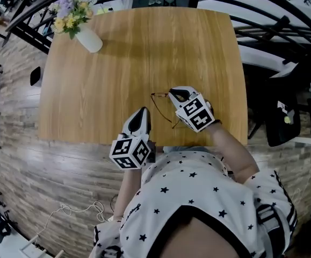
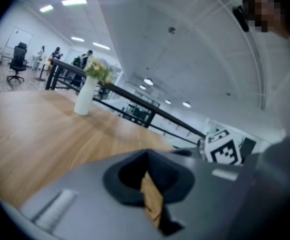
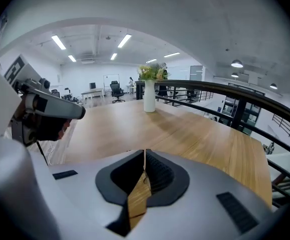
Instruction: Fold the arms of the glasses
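Left tongs (image 1: 142, 113), right tongs (image 1: 173, 93) closed, empty; glasses (image 1: 161, 107) between; vase (image 1: 89, 39) well apart.

The wooden counter (image 1: 144, 52) carries two items. A white vase (image 1: 89, 39) holding flowers (image 1: 69, 12) stands upright near the far left corner. The thin-framed glasses (image 1: 160, 107) lie near the near edge, well apart from the vase.

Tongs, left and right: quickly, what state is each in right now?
Left tongs: closed, empty.
Right tongs: closed, nothing seen between them.
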`<control>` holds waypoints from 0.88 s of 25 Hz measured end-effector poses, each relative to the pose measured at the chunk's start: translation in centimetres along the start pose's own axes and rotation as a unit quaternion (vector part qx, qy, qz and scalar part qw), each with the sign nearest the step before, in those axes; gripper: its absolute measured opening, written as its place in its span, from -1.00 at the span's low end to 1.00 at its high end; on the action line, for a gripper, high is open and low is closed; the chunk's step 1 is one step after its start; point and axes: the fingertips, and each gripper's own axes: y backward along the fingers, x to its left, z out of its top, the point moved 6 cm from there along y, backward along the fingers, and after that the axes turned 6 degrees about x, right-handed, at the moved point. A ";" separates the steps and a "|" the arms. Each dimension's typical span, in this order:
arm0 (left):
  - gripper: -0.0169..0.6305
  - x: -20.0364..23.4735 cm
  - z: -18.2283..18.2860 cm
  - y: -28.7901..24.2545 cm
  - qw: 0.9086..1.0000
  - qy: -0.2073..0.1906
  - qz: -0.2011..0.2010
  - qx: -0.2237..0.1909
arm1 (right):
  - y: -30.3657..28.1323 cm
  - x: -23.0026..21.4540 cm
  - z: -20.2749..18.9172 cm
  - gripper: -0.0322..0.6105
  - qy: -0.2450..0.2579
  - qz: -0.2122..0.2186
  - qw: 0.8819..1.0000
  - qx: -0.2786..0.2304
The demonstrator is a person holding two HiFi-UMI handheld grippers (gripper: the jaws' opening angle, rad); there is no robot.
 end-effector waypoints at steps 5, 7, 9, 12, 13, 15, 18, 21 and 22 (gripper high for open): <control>-0.93 0.5 -0.3 0.0 1.000 0.007 0.010 0.003 | -1.9 -0.1 -1.1 -0.84 0.026 0.021 0.998 0.045; -0.93 0.6 -0.4 0.1 1.000 0.009 0.013 0.004 | -2.5 0.0 -1.4 -0.84 0.041 0.035 0.997 0.063; -0.93 0.8 -0.6 0.1 1.000 0.011 0.015 0.006 | -2.9 0.0 -1.4 -0.84 0.067 0.042 0.993 0.084; -0.93 0.9 -1.1 0.2 1.000 0.015 0.018 0.011 | -3.6 -0.2 -1.8 -0.84 0.107 0.051 0.987 0.112; -0.93 0.9 -1.2 0.3 1.000 0.015 0.019 0.013 | -3.8 -0.2 -1.9 -0.84 0.117 0.058 0.984 0.121; -0.93 0.9 -1.4 0.3 1.000 0.016 0.021 0.016 | -4.2 -0.3 -2.1 -0.84 0.131 0.072 0.979 0.136; -0.93 0.8 -1.6 0.3 0.999 0.019 0.022 0.017 | -4.7 -0.5 -2.0 -0.84 0.151 0.087 0.973 0.150; -0.93 0.8 -1.9 0.2 0.999 0.019 0.023 0.020 | -5.3 -0.4 -2.0 -0.83 0.169 0.104 0.967 0.163; -0.93 0.8 -2.0 0.2 0.999 0.019 0.023 0.021 | -5.5 -0.4 -2.1 -0.83 0.174 0.109 0.964 0.168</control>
